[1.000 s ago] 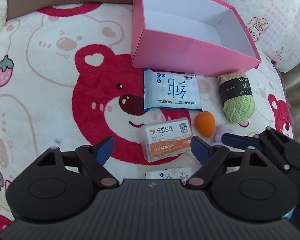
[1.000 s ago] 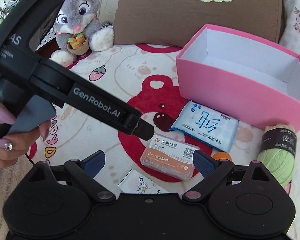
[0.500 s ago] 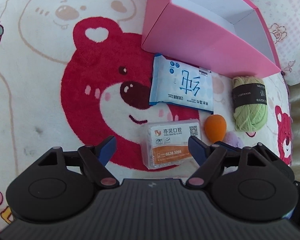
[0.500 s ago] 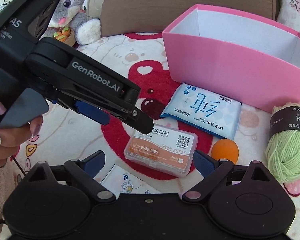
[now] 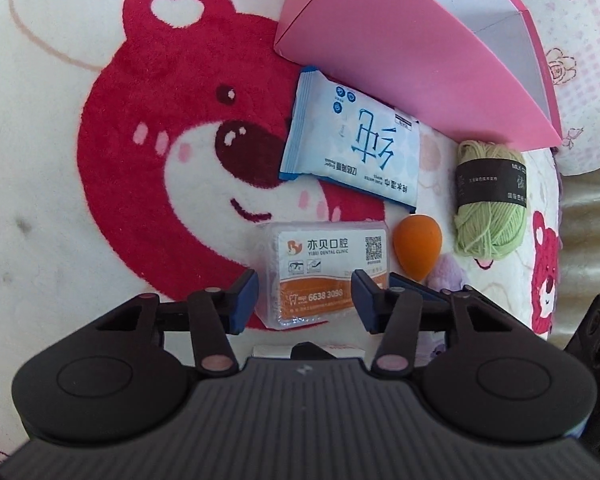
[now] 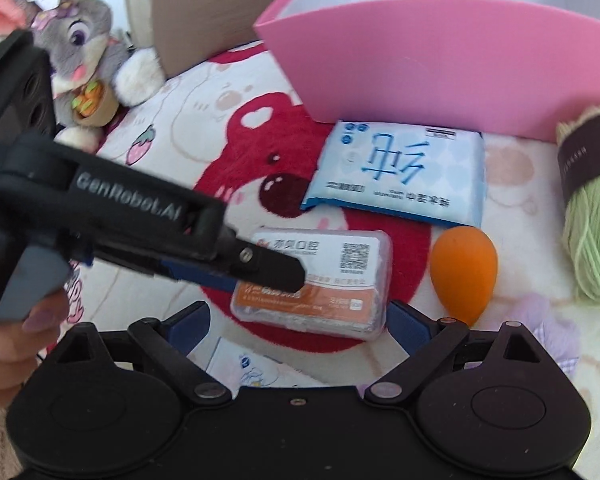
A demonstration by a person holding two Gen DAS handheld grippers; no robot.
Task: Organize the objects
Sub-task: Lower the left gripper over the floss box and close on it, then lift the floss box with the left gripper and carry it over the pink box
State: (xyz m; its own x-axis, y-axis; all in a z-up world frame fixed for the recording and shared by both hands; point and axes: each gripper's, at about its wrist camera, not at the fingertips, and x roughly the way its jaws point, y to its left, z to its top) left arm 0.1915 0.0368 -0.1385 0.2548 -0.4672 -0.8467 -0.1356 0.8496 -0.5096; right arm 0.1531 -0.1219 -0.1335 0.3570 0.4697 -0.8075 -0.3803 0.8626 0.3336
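A clear plastic floss box [image 5: 328,264] with an orange and white label lies on the red bear blanket. My left gripper [image 5: 304,300] hangs over its near end with its jaws closing. Its left pad is at the box's left edge and its right pad overlaps the label, and no firm press shows. In the right wrist view one left finger [image 6: 268,264] crosses the floss box [image 6: 340,264]. My right gripper [image 6: 298,320] is open, and the box's near edge lies between its blue pads. The pink box [image 5: 420,80] stands open and empty behind.
A blue wipes pack [image 5: 352,148], an orange sponge egg [image 5: 418,244], a green yarn ball [image 5: 488,200] and a purple fluffy item [image 6: 540,320] lie nearby. A white sachet [image 6: 252,368] sits under my right gripper. A plush rabbit [image 6: 80,48] and brown cushion [image 6: 204,8] stand behind. A hand [image 6: 4,352] holds the left gripper.
Both grippers have come down toward the floss box, which now looks larger. The left jaws have narrowed from wide apart to about the box's width. The right jaws stay wide.
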